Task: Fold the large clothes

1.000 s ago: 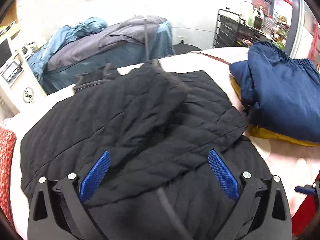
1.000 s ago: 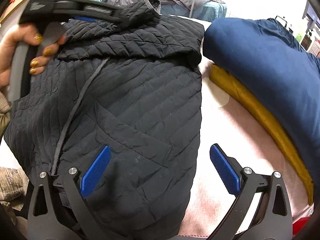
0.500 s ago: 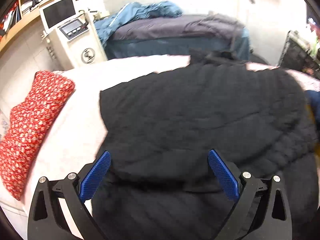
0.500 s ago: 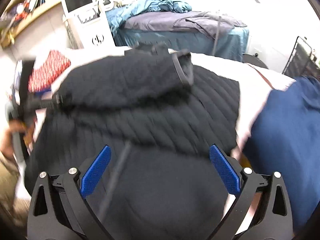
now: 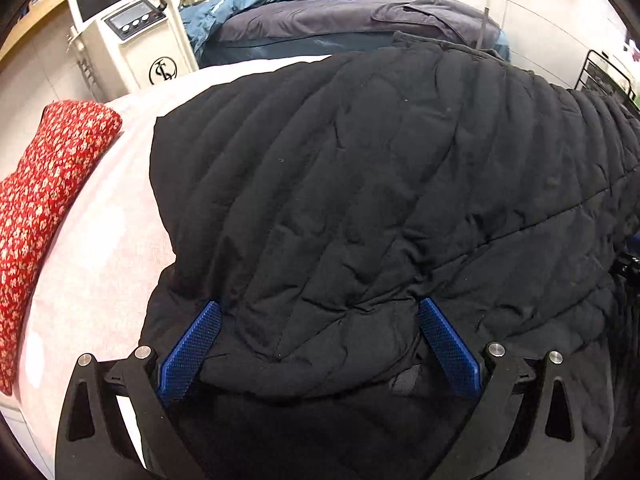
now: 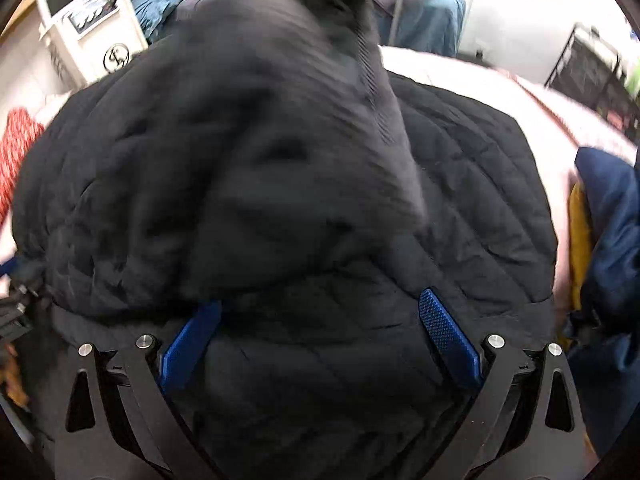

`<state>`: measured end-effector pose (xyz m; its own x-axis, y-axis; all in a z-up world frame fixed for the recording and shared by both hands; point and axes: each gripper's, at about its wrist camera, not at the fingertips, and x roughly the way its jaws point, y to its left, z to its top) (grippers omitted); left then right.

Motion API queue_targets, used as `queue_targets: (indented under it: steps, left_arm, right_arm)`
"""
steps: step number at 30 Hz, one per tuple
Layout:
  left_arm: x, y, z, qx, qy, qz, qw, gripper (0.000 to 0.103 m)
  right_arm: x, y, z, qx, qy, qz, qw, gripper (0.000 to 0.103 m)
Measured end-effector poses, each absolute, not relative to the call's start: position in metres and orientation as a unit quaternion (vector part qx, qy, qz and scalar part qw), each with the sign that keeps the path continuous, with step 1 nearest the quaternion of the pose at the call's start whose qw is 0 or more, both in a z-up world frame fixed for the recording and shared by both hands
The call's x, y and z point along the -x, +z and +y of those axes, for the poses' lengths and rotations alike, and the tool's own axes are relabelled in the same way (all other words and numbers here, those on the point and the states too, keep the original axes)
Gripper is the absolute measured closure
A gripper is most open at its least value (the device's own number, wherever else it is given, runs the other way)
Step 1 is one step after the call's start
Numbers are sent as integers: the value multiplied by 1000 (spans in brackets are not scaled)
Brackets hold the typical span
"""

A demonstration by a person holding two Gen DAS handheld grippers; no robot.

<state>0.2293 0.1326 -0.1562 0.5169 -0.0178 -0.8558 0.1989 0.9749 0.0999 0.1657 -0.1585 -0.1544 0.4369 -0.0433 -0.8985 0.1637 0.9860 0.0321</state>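
A black quilted jacket lies spread over the pink bed. My left gripper is open, with its blue pads on either side of a fold of the jacket's near edge. In the right wrist view the jacket fills the frame, and a blurred fold of it with the collar rises in front of the camera. My right gripper is open, with jacket fabric lying between its pads. Whether either gripper's pads touch the fabric is unclear.
A red floral cloth lies at the bed's left edge. A white machine with a screen stands behind it. A second bed with blue and grey bedding is at the back. Folded navy and mustard clothes sit at the right.
Both grippers have swung left and moved in low at the jacket's near edge. A jacket fold now rises, blurred, in the right wrist view. Both stay open.
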Motion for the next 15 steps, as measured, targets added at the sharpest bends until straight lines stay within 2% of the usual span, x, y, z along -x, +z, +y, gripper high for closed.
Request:
queue_targets:
  steps: [5,15]
  left_arm:
    - [-216,-140,138,-83,-62,480,871,6]
    - [-116,-98,199,-1,-99,447,889,6]
  right_arm:
    - [-152,-141,-153,-61,-57,531,843,6]
    - [-37,-113,-137,3,27,493,870,6]
